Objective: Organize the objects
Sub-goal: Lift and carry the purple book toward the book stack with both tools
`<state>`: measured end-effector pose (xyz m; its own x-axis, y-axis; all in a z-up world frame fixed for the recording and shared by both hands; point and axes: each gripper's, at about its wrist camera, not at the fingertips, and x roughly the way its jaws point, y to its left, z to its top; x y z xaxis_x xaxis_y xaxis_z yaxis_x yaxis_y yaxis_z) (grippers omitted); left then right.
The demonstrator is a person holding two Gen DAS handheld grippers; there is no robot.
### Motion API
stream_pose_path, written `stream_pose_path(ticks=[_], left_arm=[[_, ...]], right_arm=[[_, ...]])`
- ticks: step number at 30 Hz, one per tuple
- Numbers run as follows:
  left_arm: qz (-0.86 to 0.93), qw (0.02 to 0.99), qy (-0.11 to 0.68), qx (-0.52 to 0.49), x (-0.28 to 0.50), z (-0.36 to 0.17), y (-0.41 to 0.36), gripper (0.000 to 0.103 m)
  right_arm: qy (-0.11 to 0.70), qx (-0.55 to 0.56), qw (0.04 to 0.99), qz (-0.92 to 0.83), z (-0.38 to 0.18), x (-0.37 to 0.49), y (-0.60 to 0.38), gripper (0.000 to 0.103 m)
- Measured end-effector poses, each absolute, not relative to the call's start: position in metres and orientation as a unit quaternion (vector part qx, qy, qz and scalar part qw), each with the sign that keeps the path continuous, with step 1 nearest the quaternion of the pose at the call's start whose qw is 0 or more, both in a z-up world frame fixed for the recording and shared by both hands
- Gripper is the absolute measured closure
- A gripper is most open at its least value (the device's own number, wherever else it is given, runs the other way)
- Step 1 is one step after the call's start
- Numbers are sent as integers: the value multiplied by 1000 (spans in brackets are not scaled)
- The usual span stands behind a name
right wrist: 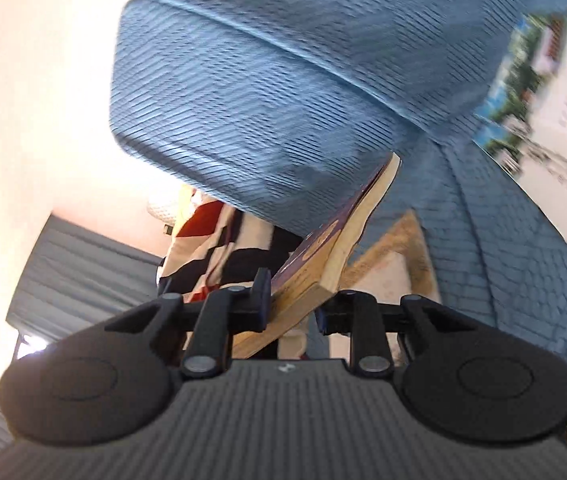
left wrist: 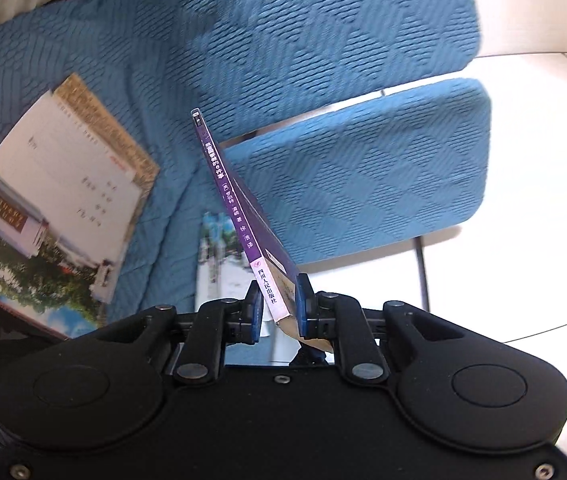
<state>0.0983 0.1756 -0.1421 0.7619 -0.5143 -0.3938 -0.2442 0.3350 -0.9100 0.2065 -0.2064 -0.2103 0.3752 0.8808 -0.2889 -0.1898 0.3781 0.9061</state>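
Black gripper housing fills the foreground of both wrist views. Between the left gripper (left wrist: 279, 304) pads sits the lower end of a purple paperback (left wrist: 239, 208), jaws clamped on it near the white foot of its spine, the book raised edge-on and tilted clear of the seat. From the other side, the right gripper (right wrist: 291, 300) is clamped on the same book's (right wrist: 323, 264) yellowed page block and purple cover, its right pad largely hidden behind the pages.

Beneath and beyond the lifted book, a large photo booklet (left wrist: 55, 200) with a building, trees and a white text panel lies flat on the blue quilted sofa seat (left wrist: 163, 60), well to the left in the left wrist view; it shows blurred at the right edge of the right wrist view (right wrist: 543, 120). A second, smaller printed booklet (left wrist: 215, 256) lies on the seat just behind the left pad, partly blocked by the paperback.

A blue padded armrest (left wrist: 363, 184) stands close beside the raised book, and in the right wrist view the same cushion (right wrist: 243, 100) crowds the space above it. A patterned red, black and cream cloth (right wrist: 219, 248) shows under that cushion. White tiled floor (left wrist: 523, 240) spreads past the sofa, and a grey ribbed panel (right wrist: 83, 264) sits against a pale wall.
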Motion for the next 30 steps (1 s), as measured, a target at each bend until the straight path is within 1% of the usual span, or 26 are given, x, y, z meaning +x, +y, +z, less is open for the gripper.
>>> stream_pose_path(ticks=[6, 13, 17, 23, 30], left_arm=[[-103, 750, 315, -572, 91, -120, 194, 88], [-101, 739, 311, -589, 76, -133, 217, 88], [-91, 729, 319, -598, 66, -157, 232, 88], [-80, 696, 344, -625, 61, -210, 252, 87], [-61, 676, 375, -631, 63, -258, 259, 87]], right_arm=[[395, 403, 729, 387, -177, 200, -193, 78], [391, 388, 737, 391, -167, 190, -170, 78], [409, 378, 734, 388, -180, 185, -153, 77], [438, 351, 737, 378, -210, 181, -128, 77], [465, 325, 740, 362, -241, 179, -115, 77]])
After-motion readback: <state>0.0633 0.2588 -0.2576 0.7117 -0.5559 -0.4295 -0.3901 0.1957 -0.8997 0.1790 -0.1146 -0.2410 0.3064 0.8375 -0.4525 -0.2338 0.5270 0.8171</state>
